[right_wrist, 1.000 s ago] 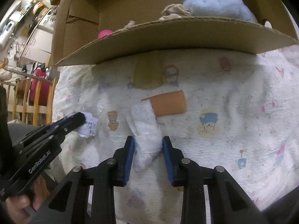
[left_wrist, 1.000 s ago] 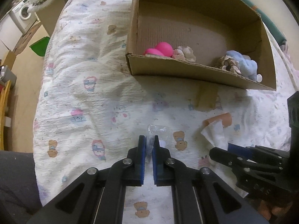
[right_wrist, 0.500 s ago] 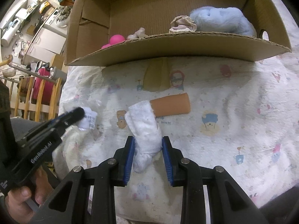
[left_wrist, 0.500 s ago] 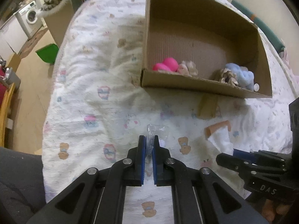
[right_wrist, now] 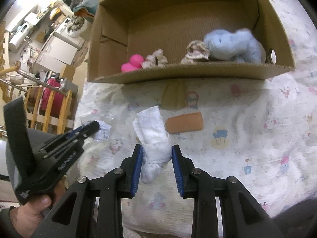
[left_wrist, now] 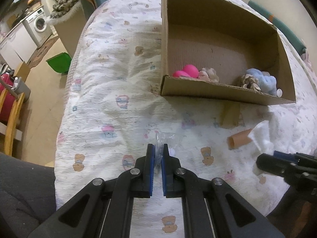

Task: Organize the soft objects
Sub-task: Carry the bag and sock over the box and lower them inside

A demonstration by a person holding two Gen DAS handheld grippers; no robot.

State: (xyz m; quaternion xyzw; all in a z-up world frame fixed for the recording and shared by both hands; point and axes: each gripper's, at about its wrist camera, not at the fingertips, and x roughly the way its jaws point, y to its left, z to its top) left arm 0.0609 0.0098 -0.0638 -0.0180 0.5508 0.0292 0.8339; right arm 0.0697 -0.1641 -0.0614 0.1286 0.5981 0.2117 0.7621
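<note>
My left gripper (left_wrist: 158, 148) is shut on a small clear plastic packet (left_wrist: 165, 137) with a white label, held just above the quilt; in the right wrist view the left gripper (right_wrist: 92, 127) shows the packet's label (right_wrist: 103, 132) at its tip. My right gripper (right_wrist: 157, 148) is shut on a white sock (right_wrist: 150, 123) that sticks up between the blue pads. An orange tube-like piece (right_wrist: 185, 123) lies on the quilt beside it. Beyond stands an open cardboard box (right_wrist: 188, 73) holding a pink toy (right_wrist: 133, 62), beige cloth pieces and a blue plush (right_wrist: 231, 45).
A bear-print quilt (left_wrist: 111, 107) covers the bed; its edge drops to the floor on the left. There stand a green bin (left_wrist: 59, 62), a wooden chair (left_wrist: 11, 115) and a washing machine (left_wrist: 40, 24). A tan patch (left_wrist: 230, 115) lies before the box.
Both grippers have risen and tilted, so the box shows more from above. The white sock has lifted off the quilt, away from the orange piece. Both grips are unchanged.
</note>
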